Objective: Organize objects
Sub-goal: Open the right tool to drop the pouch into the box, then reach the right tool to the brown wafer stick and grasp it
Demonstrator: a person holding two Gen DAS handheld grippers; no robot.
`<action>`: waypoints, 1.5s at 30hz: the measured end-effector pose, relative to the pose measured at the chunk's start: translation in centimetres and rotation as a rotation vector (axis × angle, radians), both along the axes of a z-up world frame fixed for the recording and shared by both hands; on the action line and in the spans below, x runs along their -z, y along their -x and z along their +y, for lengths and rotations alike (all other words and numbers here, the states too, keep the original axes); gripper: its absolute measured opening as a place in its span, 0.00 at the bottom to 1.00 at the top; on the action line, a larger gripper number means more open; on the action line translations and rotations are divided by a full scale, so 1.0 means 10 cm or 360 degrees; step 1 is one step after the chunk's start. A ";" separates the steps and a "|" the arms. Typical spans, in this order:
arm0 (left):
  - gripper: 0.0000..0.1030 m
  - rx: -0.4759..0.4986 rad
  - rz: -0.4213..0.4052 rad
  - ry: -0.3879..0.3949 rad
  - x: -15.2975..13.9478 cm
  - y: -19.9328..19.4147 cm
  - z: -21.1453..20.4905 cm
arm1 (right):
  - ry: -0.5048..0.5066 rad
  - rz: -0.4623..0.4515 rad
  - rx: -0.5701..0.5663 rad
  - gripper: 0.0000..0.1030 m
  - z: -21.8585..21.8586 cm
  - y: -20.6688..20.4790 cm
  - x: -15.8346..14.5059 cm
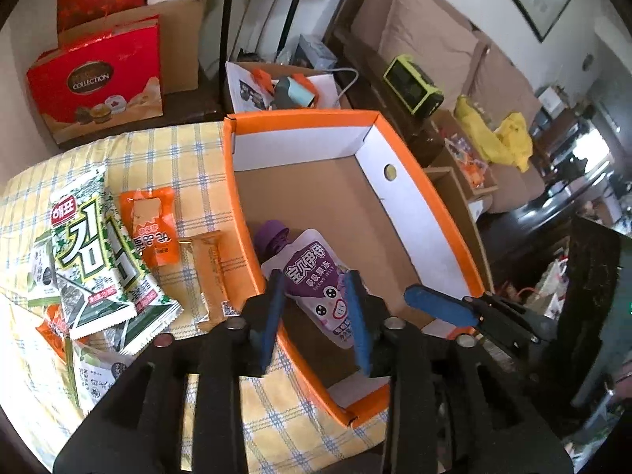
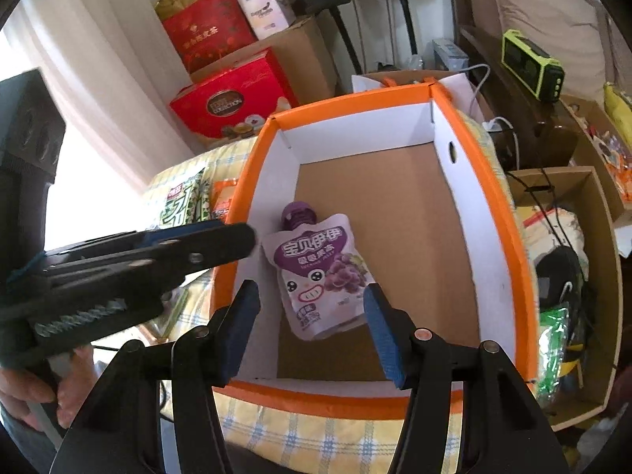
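Note:
A purple jelly pouch (image 1: 316, 276) (image 2: 320, 272) lies flat inside the orange-rimmed cardboard box (image 1: 430, 205) (image 2: 509, 229), near its left wall. My left gripper (image 1: 316, 288) is open above the box's near left corner, its fingers either side of the pouch, empty. My right gripper (image 2: 312, 304) is open and empty above the box's near end, the pouch just ahead of it. On the checked cloth left of the box lie a green seaweed packet (image 1: 98, 260), an orange snack packet (image 1: 152, 225) and a tan wrapped bar (image 1: 209, 272).
Red gift boxes (image 1: 98, 87) and a cardboard carton stand behind the cloth. A white paper bag (image 1: 284, 87) sits behind the box. A lime-green device (image 1: 414, 85) and a second open carton (image 2: 568, 276) are to the right.

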State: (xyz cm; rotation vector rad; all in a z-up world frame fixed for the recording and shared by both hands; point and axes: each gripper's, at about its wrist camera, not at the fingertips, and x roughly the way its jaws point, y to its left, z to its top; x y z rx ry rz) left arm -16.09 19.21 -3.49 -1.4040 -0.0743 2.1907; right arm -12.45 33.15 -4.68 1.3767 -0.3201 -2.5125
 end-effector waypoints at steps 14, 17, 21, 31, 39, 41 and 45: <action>0.73 -0.0149 0.0222 0.0207 -0.21 -0.21 -0.75 | -0.0084 0.0073 0.0004 0.80 -0.22 -0.10 -0.15; 0.88 -0.0185 0.0223 0.0207 -0.20 -0.25 -0.95 | -0.0078 0.0085 -0.0012 0.83 -0.29 -0.11 -0.19; 0.92 -0.0263 0.0242 0.0205 -0.21 -0.29 -1.25 | -0.0061 0.0108 -0.0050 0.85 -0.45 -0.15 -0.25; 0.92 -0.0357 0.0186 0.0277 0.06 -0.48 -1.78 | -0.0059 0.0135 -0.0200 0.85 -0.93 -0.24 -0.30; 0.92 -0.0427 0.0100 0.0266 0.32 -0.55 -2.13 | -0.0051 0.0129 -0.0339 0.85 -1.28 -0.29 -0.22; 0.92 -0.0453 0.0087 0.0246 0.35 -0.54 -2.22 | -0.0064 0.0122 -0.0375 0.85 -1.38 -0.31 -0.18; 0.92 -0.0488 0.0068 0.0215 0.38 -0.50 -2.36 | -0.0068 0.0086 -0.0447 0.83 -1.56 -0.31 -0.08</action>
